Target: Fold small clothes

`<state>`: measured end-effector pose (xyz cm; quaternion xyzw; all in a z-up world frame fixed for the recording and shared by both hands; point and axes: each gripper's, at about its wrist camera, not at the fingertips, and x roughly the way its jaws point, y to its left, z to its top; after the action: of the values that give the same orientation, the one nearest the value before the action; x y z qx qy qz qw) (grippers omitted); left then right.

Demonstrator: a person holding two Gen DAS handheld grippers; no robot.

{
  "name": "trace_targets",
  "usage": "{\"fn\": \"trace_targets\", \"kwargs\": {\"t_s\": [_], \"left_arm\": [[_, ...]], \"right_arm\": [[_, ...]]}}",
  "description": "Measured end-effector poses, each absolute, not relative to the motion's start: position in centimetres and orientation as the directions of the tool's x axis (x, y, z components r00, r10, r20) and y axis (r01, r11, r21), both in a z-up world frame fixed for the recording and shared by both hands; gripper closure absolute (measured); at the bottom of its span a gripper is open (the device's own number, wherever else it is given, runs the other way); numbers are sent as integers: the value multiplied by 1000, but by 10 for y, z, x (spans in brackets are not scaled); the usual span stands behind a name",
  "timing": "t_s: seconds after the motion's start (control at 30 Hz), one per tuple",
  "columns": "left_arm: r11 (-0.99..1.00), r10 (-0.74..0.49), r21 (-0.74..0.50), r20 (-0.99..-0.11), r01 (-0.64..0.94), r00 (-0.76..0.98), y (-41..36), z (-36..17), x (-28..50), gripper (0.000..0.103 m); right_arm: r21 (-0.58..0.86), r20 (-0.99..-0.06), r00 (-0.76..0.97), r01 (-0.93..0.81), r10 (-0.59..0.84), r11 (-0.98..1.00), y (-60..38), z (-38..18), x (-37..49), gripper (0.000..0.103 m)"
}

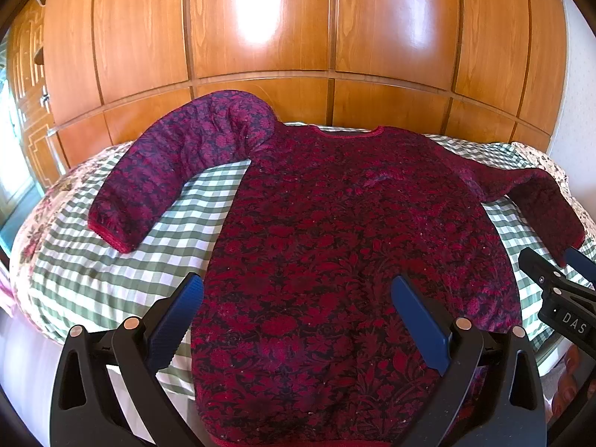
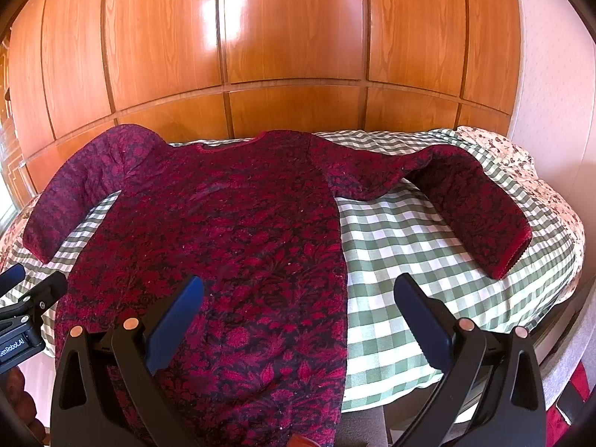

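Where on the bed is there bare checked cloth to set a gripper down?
Two patches of green-and-white checked bedcover: between the red floral sweater's body and each bent sleeve. The middle is crowded with sweater.

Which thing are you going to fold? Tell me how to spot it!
Look at the bed with the green-and-white checked cover, in front of the shiny wooden wardrobe. Spread flat on it lies a long-sleeved sweater, both sleeves bent down at the elbows. It is the only dark red thing there, covered in a flowery pattern, while everything under it is pale checks.
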<state>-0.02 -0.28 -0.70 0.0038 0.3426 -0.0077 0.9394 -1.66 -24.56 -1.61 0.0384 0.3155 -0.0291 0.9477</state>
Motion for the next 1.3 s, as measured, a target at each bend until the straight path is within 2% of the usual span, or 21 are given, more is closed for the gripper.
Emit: {"fn": "trace_targets", "kwargs": {"t_s": [0.87, 0.97, 1.07, 1.13, 1.23, 1.3], "left_arm": [[999, -46, -23, -665, 41, 746, -4, -13, 3, 3], [984, -179, -130, -688, 123, 703, 1, -20, 7, 3], [948, -306, -281, -689, 147, 657, 14, -30, 11, 3], [945, -300, -312, -696, 102, 652, 22, -34, 15, 3], [951, -264, -303, -714, 53, 648, 30, -37, 21, 3], [962, -219, -273, -720, 21, 658, 34, -37, 26, 3]], "right_arm": [[69, -599, 800, 90, -31, 994, -250, -18, -15, 2], [134, -544, 839, 102, -13, 986, -262, -12, -18, 2], [253, -480, 873, 51, 79, 966, -280, -11, -12, 2], [319, -480, 873, 84, 85, 944, -295, -17, -2, 2], [330, -595, 793, 94, 130, 939, -313, -28, 34, 2], [390, -577, 805, 120, 141, 913, -339, -32, 54, 2]]}}
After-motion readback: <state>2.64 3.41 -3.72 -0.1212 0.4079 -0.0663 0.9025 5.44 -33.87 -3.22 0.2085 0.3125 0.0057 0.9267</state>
